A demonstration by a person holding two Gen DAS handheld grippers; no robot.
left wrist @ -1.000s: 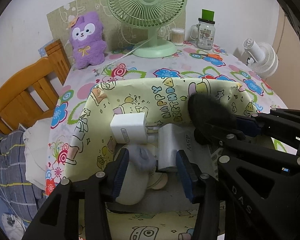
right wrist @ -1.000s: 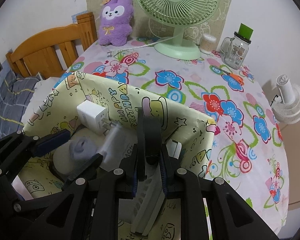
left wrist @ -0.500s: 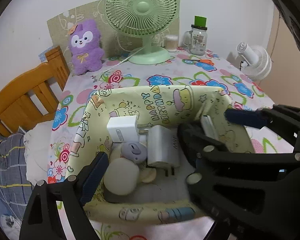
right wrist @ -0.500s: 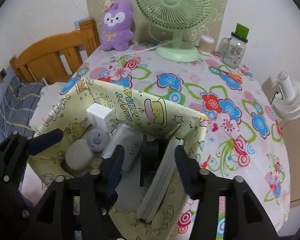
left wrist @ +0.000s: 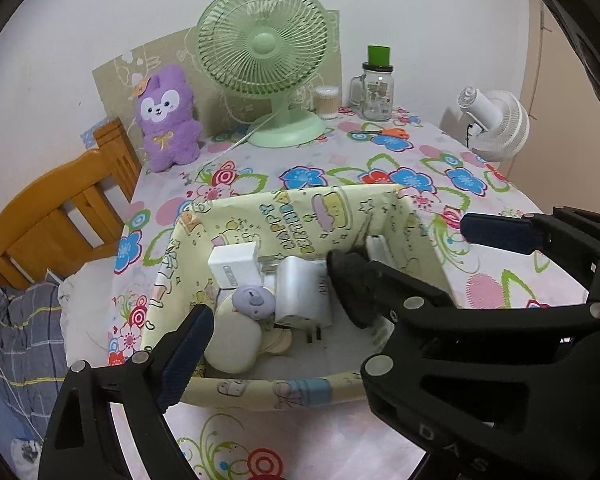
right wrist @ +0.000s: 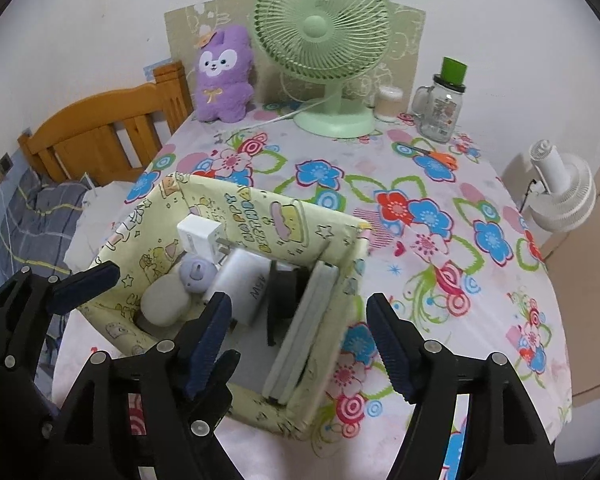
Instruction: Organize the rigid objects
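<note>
A yellow cartoon-print box point(left wrist: 300, 208) point(right wrist: 260, 220) stands on the floral table. It holds a square white charger point(left wrist: 234, 266), a taller white charger point(left wrist: 304, 292), a lilac round piece point(left wrist: 254, 300), a cream oval case point(left wrist: 234, 340), a black object point(right wrist: 284, 292) and a white slab point(right wrist: 308, 320) on edge. My left gripper point(left wrist: 300, 332) hovers over the chargers, jaws opening, touching nothing; its right finger is hidden behind the right gripper. My right gripper point(right wrist: 300, 312) hangs above the black object and slab, jaws opening, pads clear of both.
At the back stand a green fan point(left wrist: 264, 52), a purple plush point(left wrist: 166, 116), a glass jar mug point(left wrist: 376, 88) and orange scissors point(left wrist: 394, 133). A white clip fan point(left wrist: 496, 128) sits off the right edge. A wooden headboard point(left wrist: 60, 208) and bedding lie left.
Both grippers opened and drew up and back from the box. The right one let go of the black object; the left one released the pieces by the taller charger.
</note>
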